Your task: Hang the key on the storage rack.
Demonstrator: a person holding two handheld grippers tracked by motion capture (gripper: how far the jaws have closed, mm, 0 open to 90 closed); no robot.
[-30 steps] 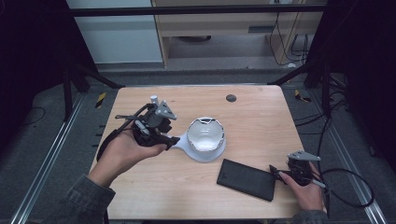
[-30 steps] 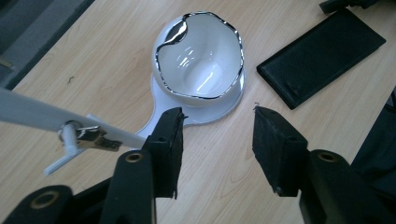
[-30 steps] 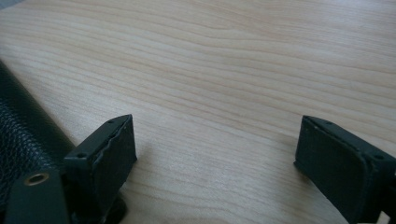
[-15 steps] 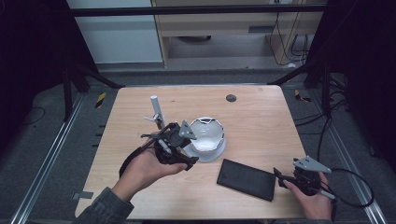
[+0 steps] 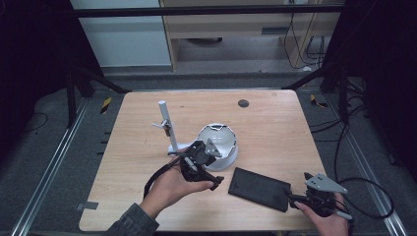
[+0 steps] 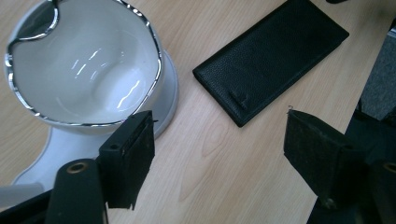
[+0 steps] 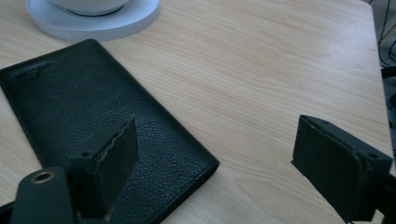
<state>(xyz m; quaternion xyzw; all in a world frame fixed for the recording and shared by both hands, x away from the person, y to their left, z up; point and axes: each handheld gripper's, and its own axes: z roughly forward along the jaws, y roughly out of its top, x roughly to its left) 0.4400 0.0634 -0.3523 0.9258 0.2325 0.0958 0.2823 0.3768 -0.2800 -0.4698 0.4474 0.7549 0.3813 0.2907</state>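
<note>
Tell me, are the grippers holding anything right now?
No. The left gripper has just been opening, with nothing between its jaws, beside the white, silver-rimmed bowl. The right gripper is open over the flat black leather wallet.

The left gripper hides the near side of the white bowl

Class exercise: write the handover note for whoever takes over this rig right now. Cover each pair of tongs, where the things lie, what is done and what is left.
Left tongs: open, jaws just been opening, nothing between them, beside the white bowl.
Right tongs: open, empty, at the near corner of the black wallet.
Bowl sits on its white base; wallet lies flat, closed, just right of it. A white stand stands behind.
Done: nothing gripped.
Left: probably grasping the wallet, then the bowl.
</note>
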